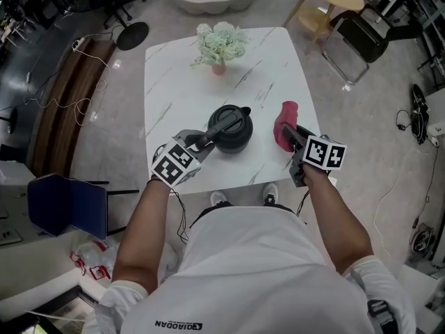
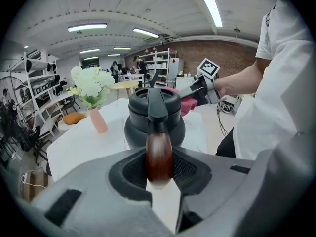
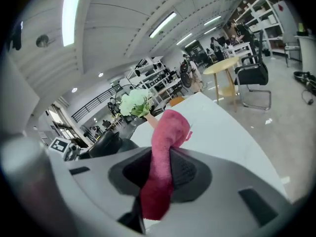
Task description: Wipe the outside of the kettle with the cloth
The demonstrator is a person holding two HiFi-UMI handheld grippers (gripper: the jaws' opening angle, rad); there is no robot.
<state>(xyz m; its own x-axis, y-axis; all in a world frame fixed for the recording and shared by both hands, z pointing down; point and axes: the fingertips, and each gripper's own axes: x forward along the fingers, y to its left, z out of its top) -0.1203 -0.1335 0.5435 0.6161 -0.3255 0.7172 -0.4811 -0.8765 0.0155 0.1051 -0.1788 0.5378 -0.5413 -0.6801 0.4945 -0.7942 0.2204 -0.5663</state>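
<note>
Pink fluffy cloth [image 1: 285,124] clamped in right gripper [image 1: 295,139] — squat black kettle [image 1: 231,129] lies just to its left. Left gripper [image 1: 200,142] pinches the brown wooden handle [image 2: 159,157].

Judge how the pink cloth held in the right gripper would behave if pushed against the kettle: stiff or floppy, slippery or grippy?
Probably floppy: the cloth bunches and folds over above the right gripper instead of standing flat. Its fuzzy surface suggests it would drag rather than slip on the kettle.

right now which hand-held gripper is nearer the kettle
Left: the left hand-held gripper clamps the kettle handle; the right hand-held gripper holds the cloth alongside, apart.
</note>
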